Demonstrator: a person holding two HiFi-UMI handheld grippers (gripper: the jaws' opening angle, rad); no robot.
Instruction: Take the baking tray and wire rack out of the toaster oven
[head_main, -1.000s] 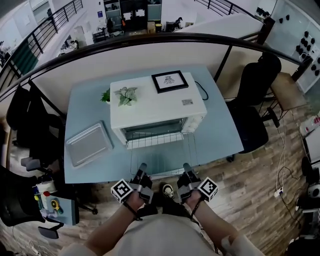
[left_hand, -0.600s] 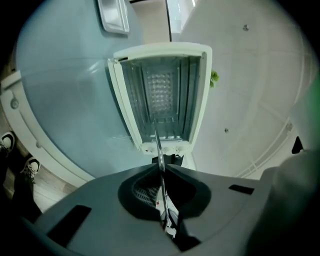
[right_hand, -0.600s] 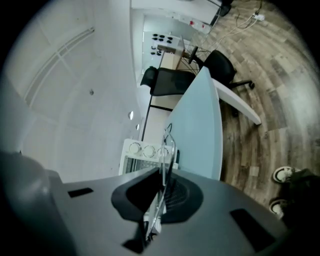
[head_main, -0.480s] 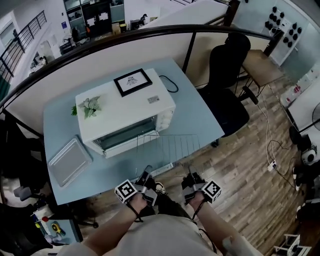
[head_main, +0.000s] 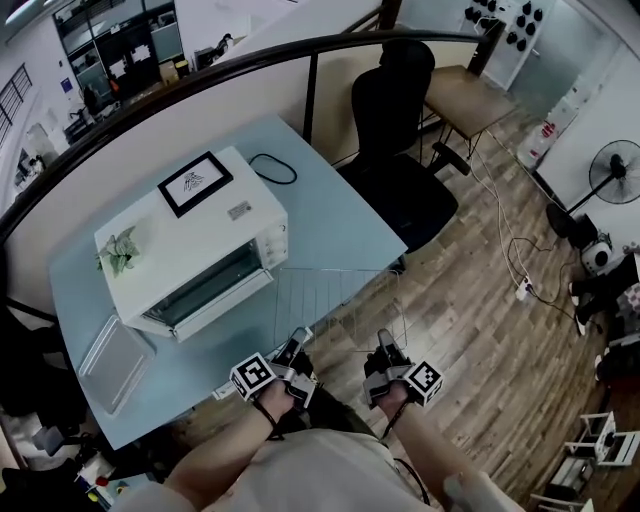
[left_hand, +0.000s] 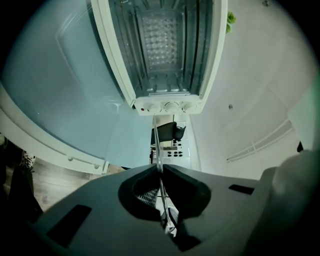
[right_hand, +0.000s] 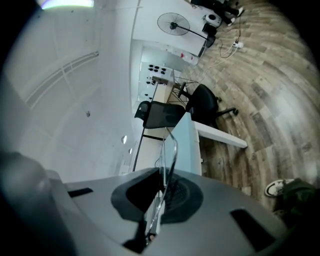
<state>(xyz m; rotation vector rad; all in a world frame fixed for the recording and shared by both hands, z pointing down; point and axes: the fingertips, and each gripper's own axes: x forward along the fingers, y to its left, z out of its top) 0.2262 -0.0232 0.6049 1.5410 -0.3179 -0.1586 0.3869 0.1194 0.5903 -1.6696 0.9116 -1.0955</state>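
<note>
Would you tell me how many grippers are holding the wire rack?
2. The left gripper is shut on the near edge of the wire rack, at its left; the right gripper is shut on that edge at its right.

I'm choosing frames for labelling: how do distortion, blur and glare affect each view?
Head view: fisheye bows the railing, and the wire rack reads faintly over the floor. Left gripper view: dark round vignette, toaster oven clear. Right gripper view: sheen on the floor, washed-out upper left.
</note>
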